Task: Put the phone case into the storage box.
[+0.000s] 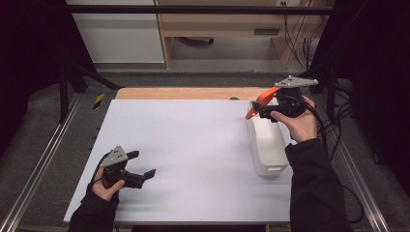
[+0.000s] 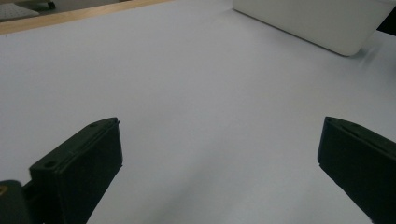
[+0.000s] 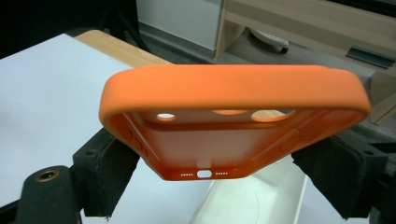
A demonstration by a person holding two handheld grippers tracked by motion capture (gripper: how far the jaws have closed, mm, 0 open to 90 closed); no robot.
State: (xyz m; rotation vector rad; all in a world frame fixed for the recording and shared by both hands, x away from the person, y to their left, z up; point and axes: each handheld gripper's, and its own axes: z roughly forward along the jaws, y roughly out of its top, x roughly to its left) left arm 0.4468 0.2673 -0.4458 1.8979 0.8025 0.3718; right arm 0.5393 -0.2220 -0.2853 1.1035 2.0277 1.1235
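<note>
High view: left gripper [image 1: 143,164] sits low over the near-left part of the white table [image 1: 193,145], jaws spread, nothing between them. Right gripper [image 1: 256,110] is raised at the far right, pinching an orange soft-plastic phone case [image 1: 259,101] above the far end of a white rectangular plastic bin [image 1: 267,145] on the table's right side.

Left gripper view: both black jaws wide apart over bare table, bin [image 2: 322,23] ahead at upper right.

Right gripper view: jaws press the orange phone case [image 3: 233,116] by its two long sides, open side facing the camera, camera cutouts and port holes visible; the bin [image 3: 261,196] lies below it.
</note>
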